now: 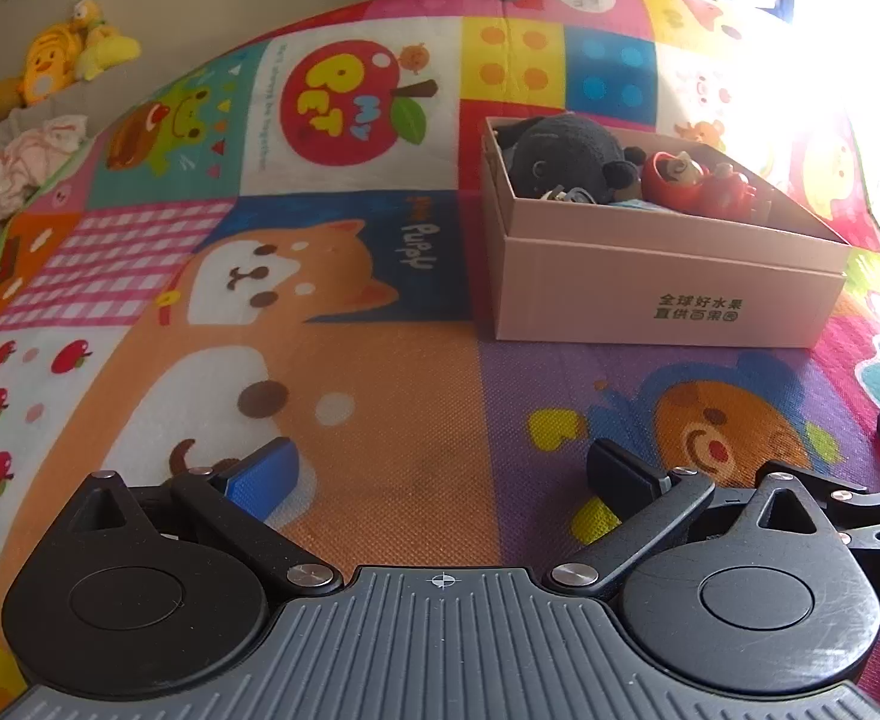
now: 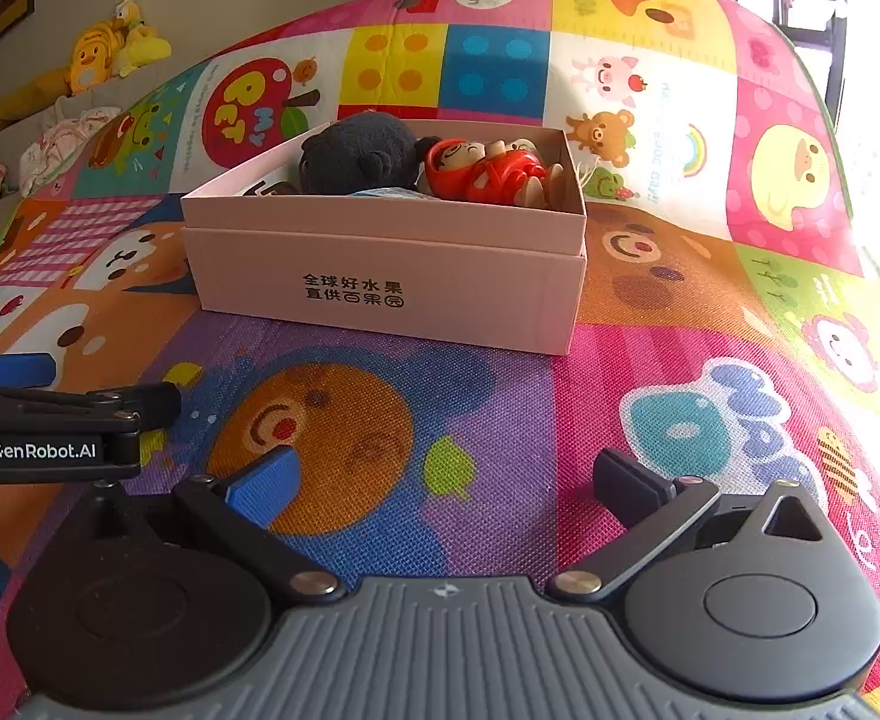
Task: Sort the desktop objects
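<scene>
A pink cardboard box (image 1: 668, 294) (image 2: 380, 276) stands on the colourful play mat. Inside it lie a dark plush toy (image 1: 566, 156) (image 2: 359, 153), a red doll figure (image 1: 698, 177) (image 2: 482, 171) and some smaller items. My left gripper (image 1: 446, 474) hovers open low over the mat, short of the box and to its left, holding nothing. My right gripper (image 2: 446, 480) is open too, empty, in front of the box. The left gripper's body (image 2: 50, 420) shows at the left edge of the right wrist view.
The play mat (image 1: 380, 396) (image 2: 680, 312) covers the whole surface. Yellow plush toys (image 1: 74, 48) (image 2: 116, 42) and crumpled cloth (image 1: 32, 162) lie on a sofa at the far left. Bright window light comes from the right.
</scene>
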`<state>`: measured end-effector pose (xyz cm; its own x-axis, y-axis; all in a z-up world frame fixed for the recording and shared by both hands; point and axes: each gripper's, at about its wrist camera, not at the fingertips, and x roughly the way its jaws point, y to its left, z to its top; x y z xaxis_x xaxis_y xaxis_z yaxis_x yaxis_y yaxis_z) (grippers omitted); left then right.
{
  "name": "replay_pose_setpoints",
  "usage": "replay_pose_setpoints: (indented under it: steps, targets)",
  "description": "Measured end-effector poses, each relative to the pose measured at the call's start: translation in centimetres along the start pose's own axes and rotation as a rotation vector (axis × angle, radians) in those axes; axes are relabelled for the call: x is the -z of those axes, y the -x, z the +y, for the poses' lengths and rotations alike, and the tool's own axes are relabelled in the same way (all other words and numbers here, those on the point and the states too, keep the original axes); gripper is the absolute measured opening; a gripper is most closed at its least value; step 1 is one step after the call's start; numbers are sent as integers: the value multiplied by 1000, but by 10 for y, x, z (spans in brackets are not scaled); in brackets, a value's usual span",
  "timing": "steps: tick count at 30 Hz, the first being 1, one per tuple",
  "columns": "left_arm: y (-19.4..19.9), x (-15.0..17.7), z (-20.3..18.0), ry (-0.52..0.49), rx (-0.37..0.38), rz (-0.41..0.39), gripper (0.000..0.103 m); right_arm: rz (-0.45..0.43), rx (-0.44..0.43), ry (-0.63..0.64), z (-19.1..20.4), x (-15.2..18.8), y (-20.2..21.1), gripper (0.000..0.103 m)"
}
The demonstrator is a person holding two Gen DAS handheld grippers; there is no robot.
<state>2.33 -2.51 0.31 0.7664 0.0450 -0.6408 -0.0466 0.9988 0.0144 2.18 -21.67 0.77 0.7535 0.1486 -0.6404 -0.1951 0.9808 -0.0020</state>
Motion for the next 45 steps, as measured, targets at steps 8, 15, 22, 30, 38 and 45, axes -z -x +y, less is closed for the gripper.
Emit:
replay_pose_setpoints:
  steps: [8, 15, 22, 30, 38, 45]
  targets:
    - [0, 0, 0, 11, -13, 1, 103, -1, -37, 23, -7, 2, 2, 103]
    - [-1, -1, 0, 15, -35, 1, 103, 1, -65, 49, -11, 2, 3, 103]
    - [1, -1, -5, 19, -28, 2, 103, 1, -65, 46, -9, 2, 3, 103]
    - [10, 7, 11, 20, -8, 0, 103, 4, -29, 10, -7, -3, -4, 103]
    - [10, 7, 22, 40, -41, 3, 103, 0, -12, 0, -2, -7, -10, 103]
    - [10, 7, 21, 38, -43, 2, 103, 0, -13, -2, -3, -7, -10, 103]
